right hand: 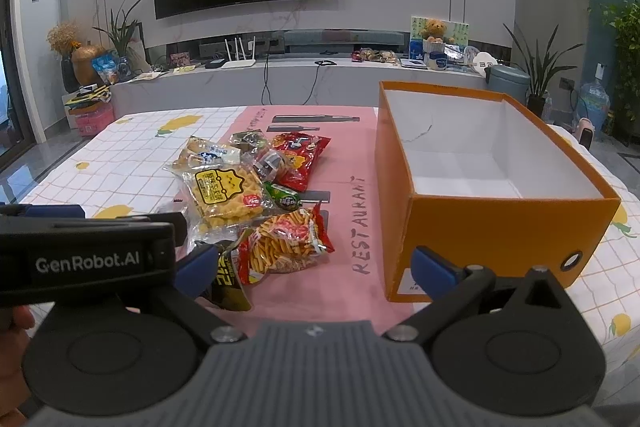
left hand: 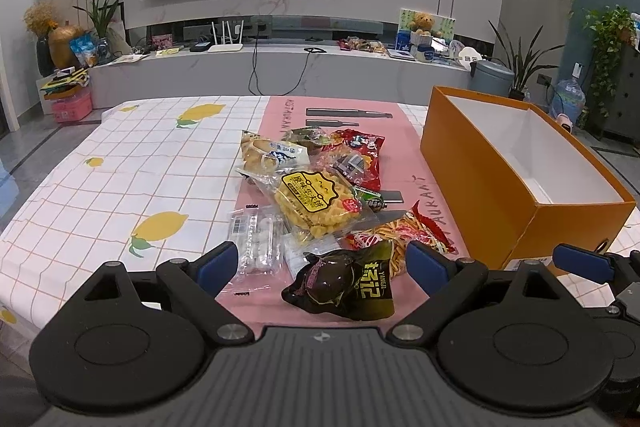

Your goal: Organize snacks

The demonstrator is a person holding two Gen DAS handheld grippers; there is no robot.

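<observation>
left gripper (left hand: 322, 265) nearest the lens, blue-padded fingers spread wide, gripping nothing; a dark glossy packet with yellow-green characters (left hand: 344, 283) lies between the tips, on the table. right gripper (right hand: 314, 265) likewise wide open and holding nothing, its right finger just beside the near corner of the orange box (right hand: 496, 227).

snack pile sits on the pink restaurant mat (left hand: 352, 107) running down the middle of the table, from mid-table toward the near edge. dark packet closest to the near edge. beside it toward the box, a red-and-clear bag of thin orange sticks (right hand: 286, 243), crumpled. left of these, a flat clear pack of pale round sweets with a barcode (left hand: 256, 245), half off the mat onto the lemon-print checked cloth (left hand: 120, 163). behind them, a clear bag of yellow twisted crackers with a black-and-yellow label (left hand: 316, 205), on top of the heap. a small green packet (right hand: 284, 197) peeks out at its box side. farther back, a bag of beige pastries with a blue-white label (left hand: 268, 153) and a red bag (right hand: 300, 159), overlapping.

orange box stands open-topped along the right edge of the table, white inside, apart from the pile, no snacks visible in it.
</observation>
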